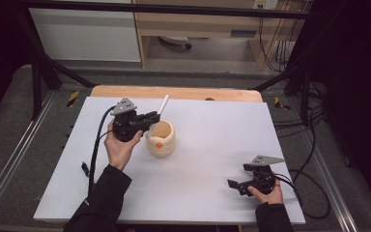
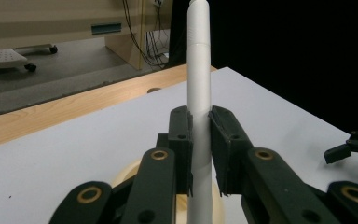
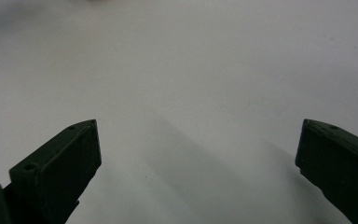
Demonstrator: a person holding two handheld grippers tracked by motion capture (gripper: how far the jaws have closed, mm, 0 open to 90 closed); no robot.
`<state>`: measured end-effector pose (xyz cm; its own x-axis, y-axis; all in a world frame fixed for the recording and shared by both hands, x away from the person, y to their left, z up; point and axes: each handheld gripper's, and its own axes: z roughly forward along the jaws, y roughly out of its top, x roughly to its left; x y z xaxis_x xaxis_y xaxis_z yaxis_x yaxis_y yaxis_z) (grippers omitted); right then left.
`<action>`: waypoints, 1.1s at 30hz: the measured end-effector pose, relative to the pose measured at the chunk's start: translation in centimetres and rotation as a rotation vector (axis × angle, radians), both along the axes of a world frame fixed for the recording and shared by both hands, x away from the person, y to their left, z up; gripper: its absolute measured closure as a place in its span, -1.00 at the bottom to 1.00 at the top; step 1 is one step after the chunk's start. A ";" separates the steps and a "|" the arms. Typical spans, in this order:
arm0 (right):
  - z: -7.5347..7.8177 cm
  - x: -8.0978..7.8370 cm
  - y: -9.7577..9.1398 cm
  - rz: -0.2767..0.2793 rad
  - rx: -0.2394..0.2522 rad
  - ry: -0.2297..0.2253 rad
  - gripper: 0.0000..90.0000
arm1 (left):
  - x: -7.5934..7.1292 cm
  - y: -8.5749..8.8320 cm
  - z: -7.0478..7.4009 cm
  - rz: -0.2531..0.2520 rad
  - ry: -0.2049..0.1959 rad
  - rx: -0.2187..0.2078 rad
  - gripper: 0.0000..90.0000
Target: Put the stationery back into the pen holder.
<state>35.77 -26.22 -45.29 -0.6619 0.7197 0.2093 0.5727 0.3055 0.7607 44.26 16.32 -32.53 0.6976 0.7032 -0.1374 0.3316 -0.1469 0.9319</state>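
Spreading wide under me, the white table [image 1: 207, 183] has bare room on every side, its far edge butting a wooden strip [image 1: 174, 93]. Left of its middle stands the cream cup [image 1: 162, 139], well inside the edges. My left gripper [image 1: 150, 119] clamps the white tube [image 1: 163, 104] upright above that cup. My right gripper [image 1: 236, 186] rests near the front-right corner, jaws spread apart, holding nothing.

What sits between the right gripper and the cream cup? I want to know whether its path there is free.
Nothing: in the high view only bare white board separates the right gripper, fingers open, from the cream cup.
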 end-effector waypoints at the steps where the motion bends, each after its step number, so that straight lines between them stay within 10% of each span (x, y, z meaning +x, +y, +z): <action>1: 0.0 0.0 0.0 0.000 0.001 -0.001 -0.98 | 0.2 -0.1 -0.1 0.002 0.000 -0.002 0.74; 33: 0.0 0.0 0.0 0.002 0.003 -0.002 -0.98 | 3.1 -2.4 -4.3 0.016 0.023 0.063 0.74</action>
